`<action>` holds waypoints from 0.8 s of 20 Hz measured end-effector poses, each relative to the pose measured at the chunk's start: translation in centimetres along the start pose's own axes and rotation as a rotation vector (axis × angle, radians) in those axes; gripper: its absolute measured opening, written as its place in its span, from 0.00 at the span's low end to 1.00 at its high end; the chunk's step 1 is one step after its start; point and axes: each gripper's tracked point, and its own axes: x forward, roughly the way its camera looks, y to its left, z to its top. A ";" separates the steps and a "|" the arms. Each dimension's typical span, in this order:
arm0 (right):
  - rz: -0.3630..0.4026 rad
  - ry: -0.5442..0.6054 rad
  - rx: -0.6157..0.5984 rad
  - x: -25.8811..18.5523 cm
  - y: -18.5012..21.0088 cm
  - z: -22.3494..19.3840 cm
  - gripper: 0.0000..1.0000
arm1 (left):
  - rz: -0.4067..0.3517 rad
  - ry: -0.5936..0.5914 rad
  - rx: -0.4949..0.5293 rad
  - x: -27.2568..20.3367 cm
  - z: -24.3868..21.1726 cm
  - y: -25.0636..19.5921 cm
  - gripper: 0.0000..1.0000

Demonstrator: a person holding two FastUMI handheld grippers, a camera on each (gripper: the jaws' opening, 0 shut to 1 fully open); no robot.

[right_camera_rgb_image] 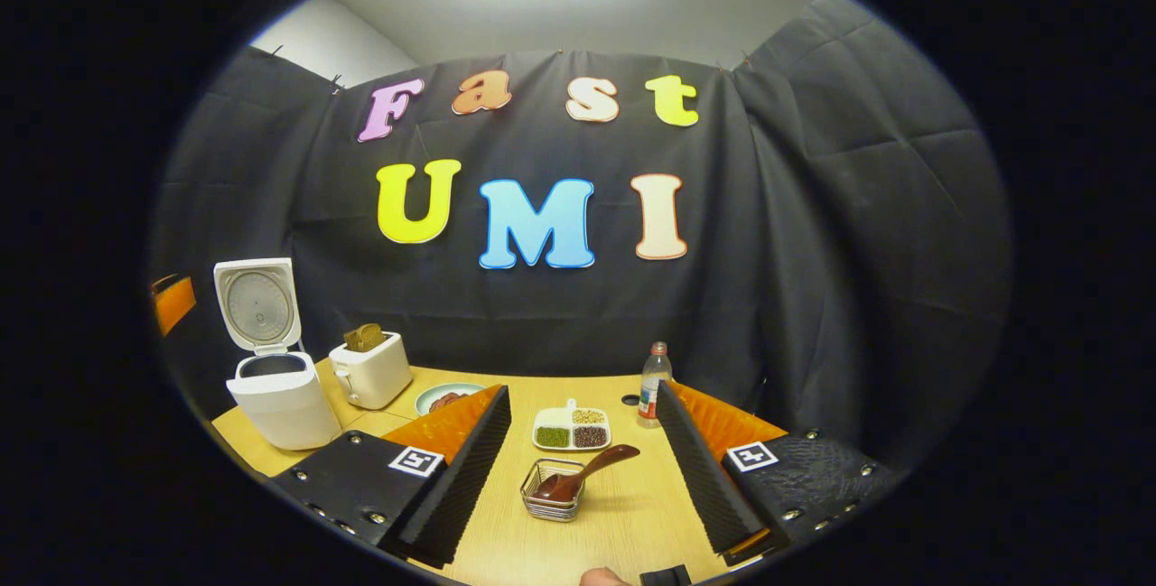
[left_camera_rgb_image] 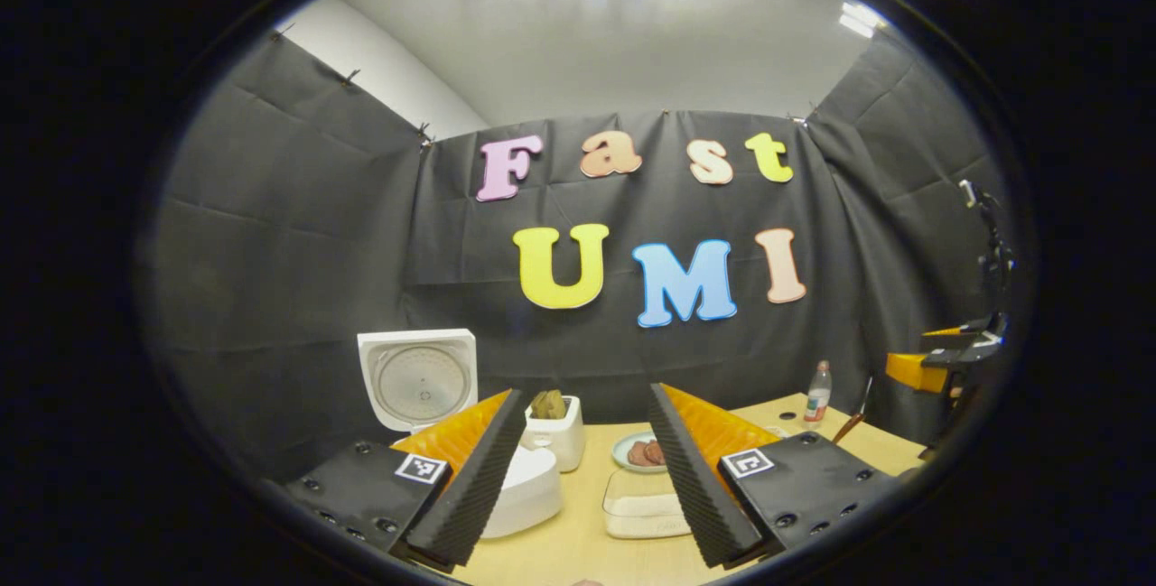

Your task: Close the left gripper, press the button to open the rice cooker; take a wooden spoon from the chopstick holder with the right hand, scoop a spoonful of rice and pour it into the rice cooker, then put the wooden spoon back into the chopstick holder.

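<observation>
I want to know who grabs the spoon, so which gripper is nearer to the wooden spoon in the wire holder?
Right. The right gripper has the wooden spoon directly ahead between its open fingers. The left gripper faces the rice cooker with its lid up.

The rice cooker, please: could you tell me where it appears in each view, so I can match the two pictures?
Left gripper view: the rice cooker sits lower left, lid up, its body partly behind the hand-held gripper's own left finger.
Right gripper view: the rice cooker stands at the far left edge of the table, lid up.
Shared landmark: the white toaster just to its right.
</observation>
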 end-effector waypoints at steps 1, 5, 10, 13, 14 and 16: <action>0.002 -0.020 -0.003 -0.7 1.0 0.9 0.98 | -0.006 0.001 -0.007 -0.2 -0.1 0.5 0.95; 0.038 -0.083 0.028 -2.9 5.5 3.7 0.98 | -0.013 0.005 -0.032 -1.0 -0.2 2.6 0.99; 0.081 -0.128 0.026 -4.1 9.6 5.3 0.98 | -0.006 -0.012 -0.008 -1.5 0.3 4.5 0.95; 0.101 -0.116 0.036 -4.3 10.7 5.0 0.98 | 0.000 -0.022 -0.001 -1.9 0.7 5.1 0.95; 0.103 -0.112 0.042 -4.3 10.9 4.9 0.98 | 0.003 -0.026 0.002 -2.0 0.9 5.2 0.95; 0.105 -0.108 0.051 -4.3 11.1 4.7 0.98 | 0.006 -0.037 0.010 -2.2 1.2 5.3 0.99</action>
